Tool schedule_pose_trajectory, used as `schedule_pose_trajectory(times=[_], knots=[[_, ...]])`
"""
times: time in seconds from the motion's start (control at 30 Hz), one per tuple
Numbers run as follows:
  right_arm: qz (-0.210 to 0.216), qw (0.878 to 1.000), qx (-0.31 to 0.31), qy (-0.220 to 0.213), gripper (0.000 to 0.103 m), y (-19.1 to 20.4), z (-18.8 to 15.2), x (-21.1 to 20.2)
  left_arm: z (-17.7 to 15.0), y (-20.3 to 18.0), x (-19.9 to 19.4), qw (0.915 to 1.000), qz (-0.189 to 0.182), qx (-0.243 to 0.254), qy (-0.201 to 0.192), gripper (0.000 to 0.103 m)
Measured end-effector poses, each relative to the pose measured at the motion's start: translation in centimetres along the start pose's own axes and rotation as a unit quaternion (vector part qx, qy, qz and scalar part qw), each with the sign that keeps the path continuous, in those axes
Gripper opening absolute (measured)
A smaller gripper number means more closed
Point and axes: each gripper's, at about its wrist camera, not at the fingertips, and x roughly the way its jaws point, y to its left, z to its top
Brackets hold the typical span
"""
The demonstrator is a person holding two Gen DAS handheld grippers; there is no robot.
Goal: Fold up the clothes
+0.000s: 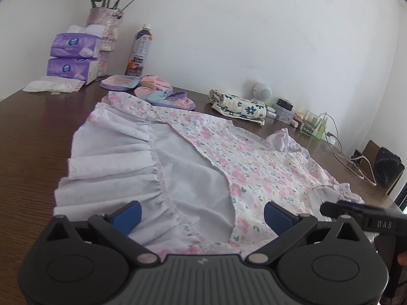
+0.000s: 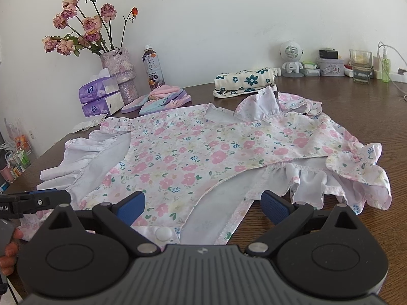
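A small floral garment (image 1: 244,157) (image 2: 193,150) with pink flowers and white ruffled edges lies spread on the brown table (image 1: 33,137) (image 2: 356,109), one side turned over so its white lining shows. My left gripper (image 1: 202,216) hovers open over the near hem, blue pads wide apart, nothing between them. My right gripper (image 2: 202,207) is open too, over the near edge by a white snap button (image 2: 163,233). Each gripper shows at the edge of the other's view: the right gripper (image 1: 366,214) at the right, the left gripper (image 2: 33,200) at the left.
A folded cream cloth with blue flowers (image 1: 239,106) (image 2: 244,81) and pastel garments (image 1: 152,89) (image 2: 160,100) lie behind. At the back stand tissue packs (image 1: 72,58) (image 2: 100,99), a flower vase (image 1: 105,33) (image 2: 122,73), a bottle (image 1: 140,50) (image 2: 154,67), a small white robot-shaped speaker (image 2: 291,59), a glass (image 2: 360,66) and cables (image 1: 356,162).
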Motion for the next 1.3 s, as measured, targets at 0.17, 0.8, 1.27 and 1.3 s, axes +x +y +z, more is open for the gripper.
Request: schedule_pose_trajectory(times=[0.17,0.8,1.27,1.3], knots=[[0.013,1.000,-0.005,-0.002,0.099,1.0,-0.6,-1.4,0.5,0.6,-1.5,0.9998,0.008,-0.007,-0.014,0.103],[-0.002,0.999,-0.041,-0.016,0.102,3.9,-1.4,-4.8,0.1,-0.3,-3.9,0.9965,0.017,0.082,0.010,0.103],[-0.016,0.999,-0.046,-0.024,0.102,3.9,-1.4,-5.4,0.5,0.4,-6.6,0.9939,0.005,0.108,-0.021,0.102],[-0.019,0.999,-0.041,-0.024,0.102,3.8,-1.4,-5.4,0.4,0.4,-6.6,0.9940,0.004,0.107,-0.020,0.102]])
